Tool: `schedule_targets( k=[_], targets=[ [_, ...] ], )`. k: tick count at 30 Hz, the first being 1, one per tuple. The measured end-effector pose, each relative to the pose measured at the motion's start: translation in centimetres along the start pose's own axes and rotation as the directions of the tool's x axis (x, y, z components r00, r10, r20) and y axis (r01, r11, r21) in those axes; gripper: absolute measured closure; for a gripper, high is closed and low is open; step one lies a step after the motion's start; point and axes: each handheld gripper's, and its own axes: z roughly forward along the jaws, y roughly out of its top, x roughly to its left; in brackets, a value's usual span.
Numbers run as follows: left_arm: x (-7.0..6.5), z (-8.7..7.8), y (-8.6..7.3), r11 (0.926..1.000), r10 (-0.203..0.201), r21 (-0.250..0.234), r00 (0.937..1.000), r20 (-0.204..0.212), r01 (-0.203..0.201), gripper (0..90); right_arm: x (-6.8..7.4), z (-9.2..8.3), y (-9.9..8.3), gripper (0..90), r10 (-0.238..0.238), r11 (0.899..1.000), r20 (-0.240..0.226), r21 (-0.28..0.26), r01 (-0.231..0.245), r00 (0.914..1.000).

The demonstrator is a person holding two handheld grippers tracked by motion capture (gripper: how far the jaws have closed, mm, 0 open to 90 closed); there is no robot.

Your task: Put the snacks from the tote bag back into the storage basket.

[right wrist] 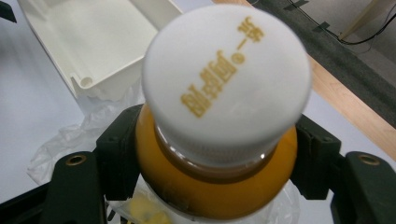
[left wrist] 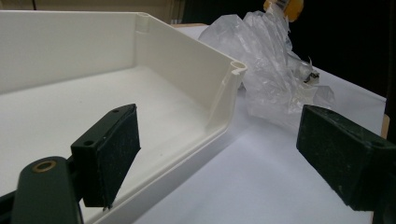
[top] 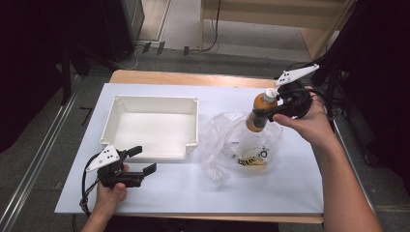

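Note:
An orange drink bottle with a white cap stands tilted in the mouth of a clear plastic bag. My right gripper is shut on the bottle's shoulder, one black jaw on each side of the bottle. A yellow printed item lies inside the bag. At the front left my left gripper rests on the table, open and holding nothing, just before the white tray. In the left gripper view its pads frame the tray's front corner and the bag.
A white sheet covers the wooden table. The tray sits left of the bag and holds nothing. Dark curtains flank the table; wooden furniture and cables lie on the floor beyond.

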Motion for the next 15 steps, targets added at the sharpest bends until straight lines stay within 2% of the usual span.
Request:
schedule_targets(
  k=[15],
  targets=[
    [0.4,-0.5,0.0,0.9998,-0.014,-0.016,0.9999,-0.002,0.014,13.7,0.8,0.4,2.2,30.7,-0.017,1.0,-0.006,-0.004,0.017,0.9998]
  ],
)
